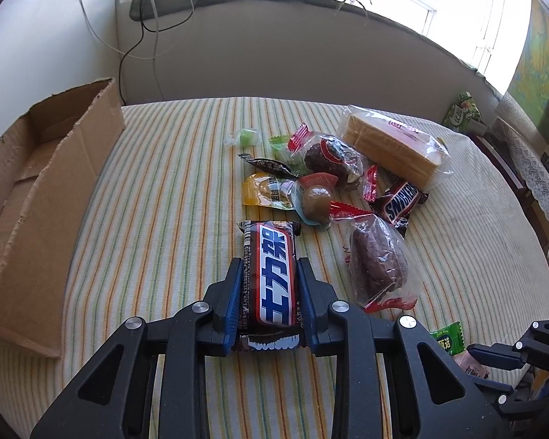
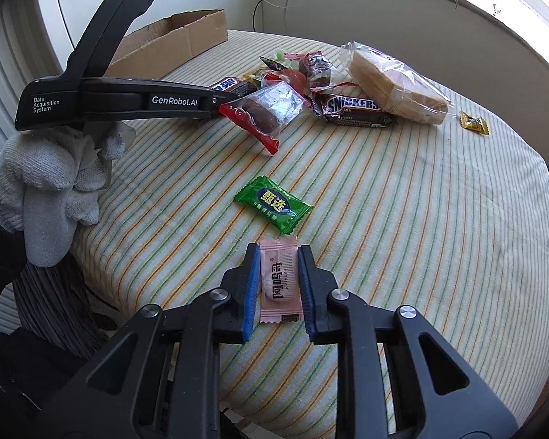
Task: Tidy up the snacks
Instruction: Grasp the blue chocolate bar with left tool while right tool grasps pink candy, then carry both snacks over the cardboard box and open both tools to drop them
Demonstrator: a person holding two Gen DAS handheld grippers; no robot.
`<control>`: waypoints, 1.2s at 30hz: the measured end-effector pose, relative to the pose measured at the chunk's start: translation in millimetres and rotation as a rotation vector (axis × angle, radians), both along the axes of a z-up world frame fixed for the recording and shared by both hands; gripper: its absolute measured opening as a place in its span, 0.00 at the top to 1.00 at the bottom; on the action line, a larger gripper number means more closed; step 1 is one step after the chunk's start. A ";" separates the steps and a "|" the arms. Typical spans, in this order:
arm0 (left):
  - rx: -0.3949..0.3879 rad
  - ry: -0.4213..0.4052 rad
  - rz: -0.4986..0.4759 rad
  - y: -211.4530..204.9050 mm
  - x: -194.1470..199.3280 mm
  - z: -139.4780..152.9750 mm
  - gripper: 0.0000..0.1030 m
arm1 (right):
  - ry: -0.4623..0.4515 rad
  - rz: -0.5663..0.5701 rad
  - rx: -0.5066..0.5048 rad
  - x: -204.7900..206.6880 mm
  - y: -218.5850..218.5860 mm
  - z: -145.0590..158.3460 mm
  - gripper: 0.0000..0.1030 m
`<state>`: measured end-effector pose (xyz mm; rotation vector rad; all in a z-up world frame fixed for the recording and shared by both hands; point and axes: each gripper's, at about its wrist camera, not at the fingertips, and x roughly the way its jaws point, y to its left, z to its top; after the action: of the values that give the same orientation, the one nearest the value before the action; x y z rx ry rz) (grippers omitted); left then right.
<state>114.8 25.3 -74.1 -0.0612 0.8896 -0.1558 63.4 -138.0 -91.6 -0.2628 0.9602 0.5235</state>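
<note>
My left gripper (image 1: 269, 261) is shut on a dark chocolate bar with white and blue lettering (image 1: 271, 274), at the near side of a snack pile on the striped tablecloth (image 1: 157, 190). The pile holds a Snickers bar (image 1: 399, 201), a wafer pack (image 1: 391, 146) and a clear bag with a brown cake (image 1: 378, 263). My right gripper (image 2: 278, 252) has its pads against both sides of a pink candy sachet (image 2: 279, 281) lying on the cloth. A green candy (image 2: 272, 205) lies just beyond it. The left gripper also shows in the right wrist view (image 2: 216, 100).
An open cardboard box (image 1: 44, 190) stands at the table's left edge. A small yellow candy (image 2: 474, 122) lies at the far right. A green packet (image 1: 461, 111) sits off the table's far right corner. A wall and window sill run behind.
</note>
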 end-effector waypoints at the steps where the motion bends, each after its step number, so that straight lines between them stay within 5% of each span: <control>1: 0.002 -0.005 0.001 0.6 -2.4 1.6 0.74 | 0.004 -0.012 0.013 0.0 -3.2 1.0 0.80; 15: -0.018 -0.116 0.055 30.4 -34.5 41.5 0.74 | -0.073 -0.059 0.083 8.2 -5.9 48.0 0.80; 24: 0.002 -0.181 0.140 82.3 -42.9 71.0 0.74 | -0.140 0.037 0.096 39.7 64.0 87.5 0.80; 36: 0.032 -0.196 0.262 150.2 -44.0 71.5 0.74 | -0.162 0.164 0.126 95.4 182.4 111.5 0.80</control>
<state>70.8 175.5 -2.6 -0.1300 0.6814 0.0960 158.8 44.4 19.9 -0.2673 0.7489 0.7003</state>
